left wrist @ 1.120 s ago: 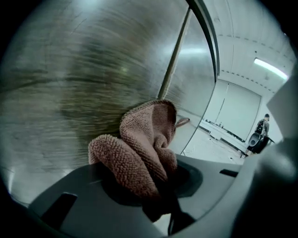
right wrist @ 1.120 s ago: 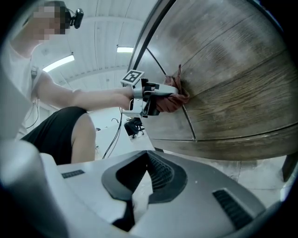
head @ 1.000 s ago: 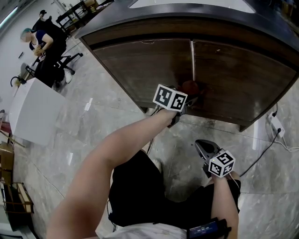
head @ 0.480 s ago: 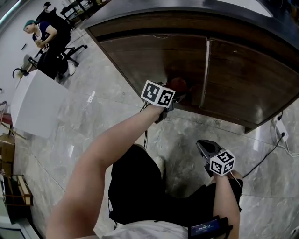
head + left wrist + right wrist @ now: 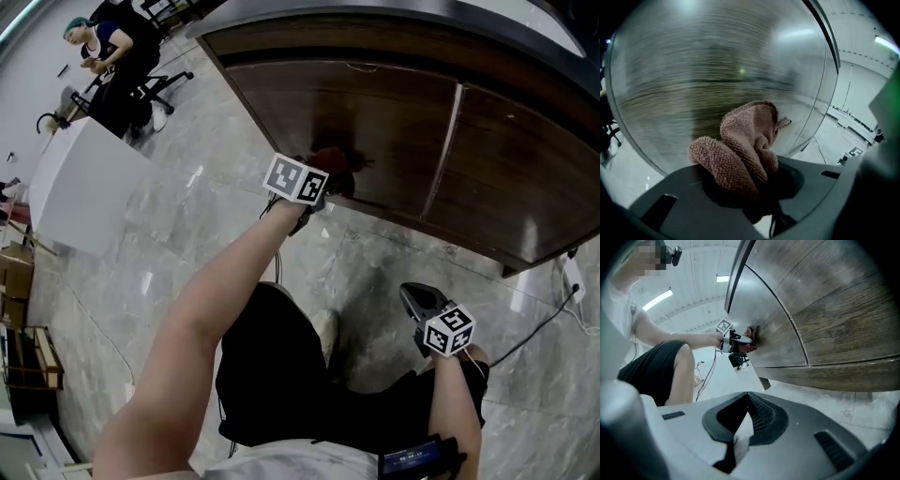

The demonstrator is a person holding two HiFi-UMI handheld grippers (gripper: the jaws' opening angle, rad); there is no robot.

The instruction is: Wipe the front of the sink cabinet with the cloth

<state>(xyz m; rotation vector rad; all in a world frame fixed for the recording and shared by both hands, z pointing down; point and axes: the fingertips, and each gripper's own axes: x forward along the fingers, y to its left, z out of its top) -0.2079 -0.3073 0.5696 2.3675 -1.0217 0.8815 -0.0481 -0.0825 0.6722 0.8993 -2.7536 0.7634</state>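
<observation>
Left gripper view: our left tongs (image 5: 751, 190) squeeze the pink cloth (image 5: 740, 140) on the left door of the sink cabinet (image 5: 717, 61). Our right tongs (image 5: 735, 430) hang closed, empty. If we rub hard, the cloth could slip out.

The cloth (image 5: 740, 143) is soft and fuzzy, with little loops. The cabinet front (image 5: 375, 117) is dark wood with fine lines, smooth and a bit shiny. The floor (image 5: 187, 244) is grey and glossy, maybe stone. The right gripper (image 5: 744, 411) is smooth, dull grey plastic.
</observation>
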